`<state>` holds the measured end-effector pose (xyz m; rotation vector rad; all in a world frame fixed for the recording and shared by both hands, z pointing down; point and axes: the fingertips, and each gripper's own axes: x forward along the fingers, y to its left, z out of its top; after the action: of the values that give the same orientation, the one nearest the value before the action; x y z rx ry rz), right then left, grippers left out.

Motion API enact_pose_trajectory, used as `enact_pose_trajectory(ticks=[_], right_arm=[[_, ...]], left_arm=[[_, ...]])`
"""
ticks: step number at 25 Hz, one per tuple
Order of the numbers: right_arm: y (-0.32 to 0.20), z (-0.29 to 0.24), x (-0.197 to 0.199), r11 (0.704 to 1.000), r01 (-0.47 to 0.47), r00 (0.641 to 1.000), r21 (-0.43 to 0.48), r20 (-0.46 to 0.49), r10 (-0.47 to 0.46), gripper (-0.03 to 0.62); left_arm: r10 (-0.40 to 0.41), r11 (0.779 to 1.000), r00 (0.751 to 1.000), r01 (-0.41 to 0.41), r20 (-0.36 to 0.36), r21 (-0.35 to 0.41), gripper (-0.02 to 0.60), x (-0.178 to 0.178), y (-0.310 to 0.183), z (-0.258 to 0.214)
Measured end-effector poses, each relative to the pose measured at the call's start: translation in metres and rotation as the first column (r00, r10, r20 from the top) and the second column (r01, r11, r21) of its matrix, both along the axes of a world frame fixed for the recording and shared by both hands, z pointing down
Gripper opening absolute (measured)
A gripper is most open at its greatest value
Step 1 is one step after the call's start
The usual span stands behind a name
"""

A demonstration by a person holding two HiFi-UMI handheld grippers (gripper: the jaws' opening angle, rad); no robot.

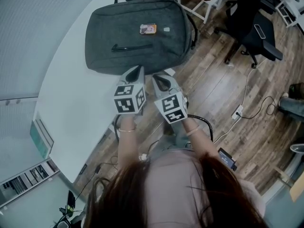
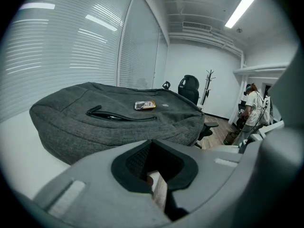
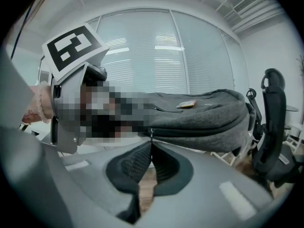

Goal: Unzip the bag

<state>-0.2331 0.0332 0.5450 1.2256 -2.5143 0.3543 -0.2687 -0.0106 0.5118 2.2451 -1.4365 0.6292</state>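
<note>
The left gripper is seen with its jaws pressed together and nothing between them, aimed at the near side wall of the bag. The right gripper is likewise closed. Its tips are brought right up under a small zip pull that hangs from the main seam on the bag's near edge; whether the pull is actually pinched cannot be told. The grey bag is laid flat on the white table, front panel up, just beyond the two grippers, which are held side by side.

For the step to go well, the pull should first be confirmed as caught between the right pads. The fabric beside it should be pinned by the left gripper so that the seam is kept taut. The pull is then best drawn along the line of the zip rather than lifted away, since soft fabric is likely to bunch.

The main zip's course round the bag is shown in no view, and the seam left of the pull is masked in the right gripper view. The front pocket zip is seen, but whether it is fully closed is hard to judge.
</note>
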Motion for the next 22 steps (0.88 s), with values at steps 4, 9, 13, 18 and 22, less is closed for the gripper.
enact_pose_trajectory(ticks=[4, 9, 13, 18, 22], right_arm=[[0.002, 0.0, 0.006, 1.0, -0.001, 1.0, -0.017, 0.03, 0.001, 0.005], [0.003, -0.002, 0.009, 1.0, 0.0, 0.999, -0.025, 0.055, 0.001, 0.005], [0.002, -0.002, 0.009, 1.0, -0.015, 0.999, -0.027, 0.048, 0.016, 0.005], [0.001, -0.001, 0.014, 0.997, -0.066, 0.997, -0.029, 0.026, 0.066, 0.005], [0.002, -0.001, 0.015, 0.994, -0.101, 0.995, -0.039, 0.01, 0.102, 0.005]], left_arm=[[-0.001, 1.0, 1.0, 0.001, 0.002, -0.001, 0.009, 0.0, 0.002, 0.0], [0.0, 1.0, 1.0, 0.0, 0.003, 0.003, 0.009, 0.001, 0.002, -0.001], [0.002, 1.0, 1.0, -0.002, -0.001, -0.002, 0.009, 0.0, 0.001, -0.001], [0.011, 1.0, 1.0, -0.011, -0.006, -0.003, 0.009, 0.0, 0.002, 0.0], [0.026, 1.0, 1.0, -0.027, -0.016, -0.016, 0.009, -0.002, 0.002, 0.0]])
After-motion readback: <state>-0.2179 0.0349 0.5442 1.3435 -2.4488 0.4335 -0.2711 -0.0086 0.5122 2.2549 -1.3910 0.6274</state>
